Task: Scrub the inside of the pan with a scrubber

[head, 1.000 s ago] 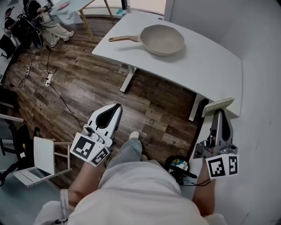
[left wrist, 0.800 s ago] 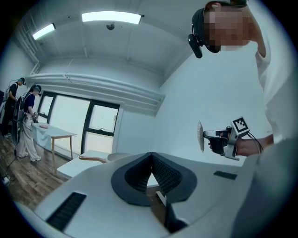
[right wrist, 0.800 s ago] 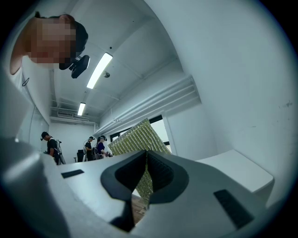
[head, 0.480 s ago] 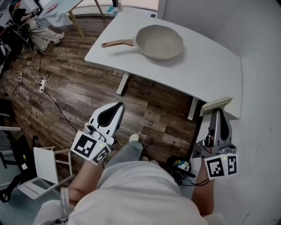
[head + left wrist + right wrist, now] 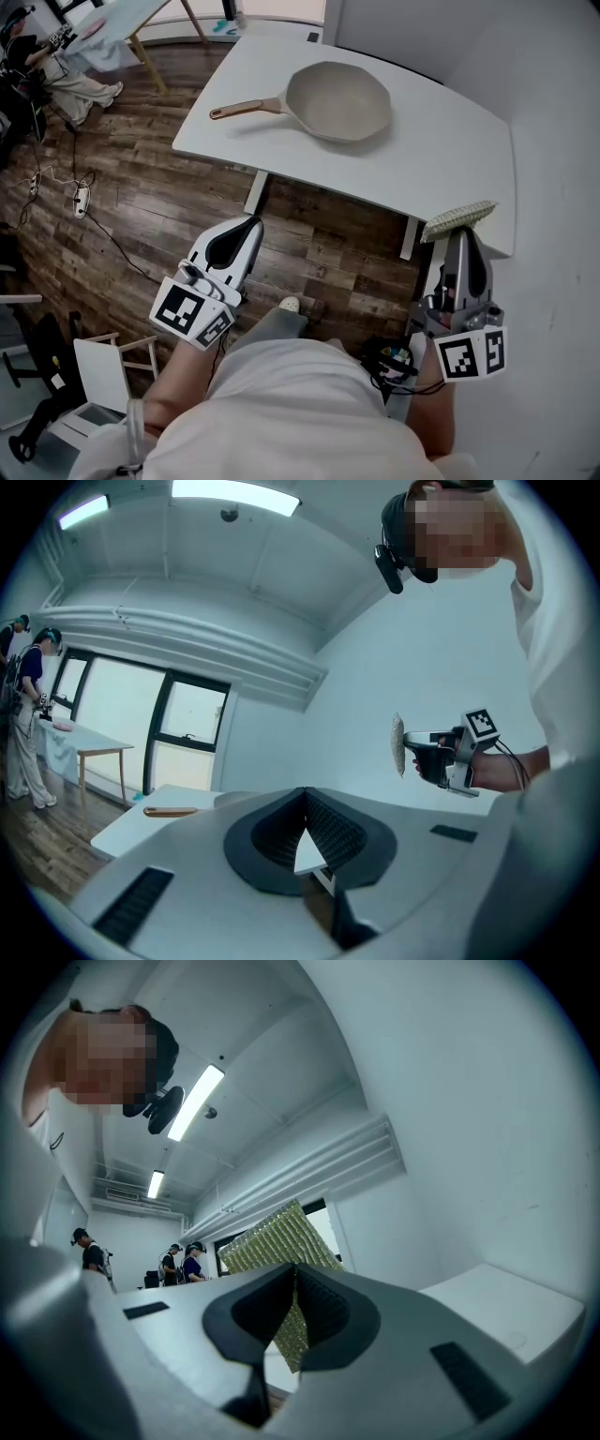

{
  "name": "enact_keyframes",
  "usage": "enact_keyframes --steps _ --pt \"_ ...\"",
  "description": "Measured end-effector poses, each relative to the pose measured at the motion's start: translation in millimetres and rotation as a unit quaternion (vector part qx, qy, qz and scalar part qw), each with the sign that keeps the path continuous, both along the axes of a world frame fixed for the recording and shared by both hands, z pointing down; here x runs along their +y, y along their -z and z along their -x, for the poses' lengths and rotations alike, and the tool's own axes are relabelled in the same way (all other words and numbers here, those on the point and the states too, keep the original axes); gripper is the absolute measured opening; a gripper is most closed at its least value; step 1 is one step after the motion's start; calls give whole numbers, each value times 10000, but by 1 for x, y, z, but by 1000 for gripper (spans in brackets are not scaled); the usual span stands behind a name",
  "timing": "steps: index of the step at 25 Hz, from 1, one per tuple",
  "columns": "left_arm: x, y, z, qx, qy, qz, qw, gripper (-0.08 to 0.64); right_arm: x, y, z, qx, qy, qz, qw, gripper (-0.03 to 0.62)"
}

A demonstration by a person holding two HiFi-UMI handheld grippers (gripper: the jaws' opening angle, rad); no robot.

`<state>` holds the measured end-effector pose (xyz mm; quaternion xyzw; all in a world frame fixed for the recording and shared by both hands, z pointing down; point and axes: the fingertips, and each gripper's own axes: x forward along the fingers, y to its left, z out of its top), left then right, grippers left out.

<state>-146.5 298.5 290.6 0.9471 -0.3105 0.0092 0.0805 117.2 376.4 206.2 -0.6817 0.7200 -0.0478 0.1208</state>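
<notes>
A beige pan [image 5: 338, 99] with a wooden handle [image 5: 246, 107] rests on the white table [image 5: 441, 150], its bowl upward. My right gripper [image 5: 457, 230] is shut on a yellow-green scrubber [image 5: 458, 220], held over the table's near right edge; in the right gripper view the scrubber [image 5: 278, 1246] stands pinched between the jaws. My left gripper [image 5: 246, 228] hangs over the wooden floor, well short of the table, its jaws shut with nothing between them. In the left gripper view the pan handle [image 5: 171, 811] lies far off at the left, and the scrubber [image 5: 397, 745] shows on the right gripper.
The table stands on white legs [image 5: 256, 192] over a dark wooden floor [image 5: 141, 206]. A white chair [image 5: 103, 366] sits at the lower left. People stand by an easel-like table [image 5: 103, 23] at the far left. A white wall [image 5: 553, 234] runs along the right.
The view has shifted, so the table and pan sit slightly lower and more to the left. Both grippers hold about the same pose; the scrubber stays gripped.
</notes>
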Motion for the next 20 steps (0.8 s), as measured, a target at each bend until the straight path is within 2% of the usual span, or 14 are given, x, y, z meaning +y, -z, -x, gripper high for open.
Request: enact_keyframes --steps 10,20 --pt "-42 0 12 45 -98 15 9999 12 -28 1 3 -92 -228 -17 9997 28" --pt "-53 -7 15 -39 -19 124 9999 12 -44 -7 -1 -183 -221 60 9996 28"
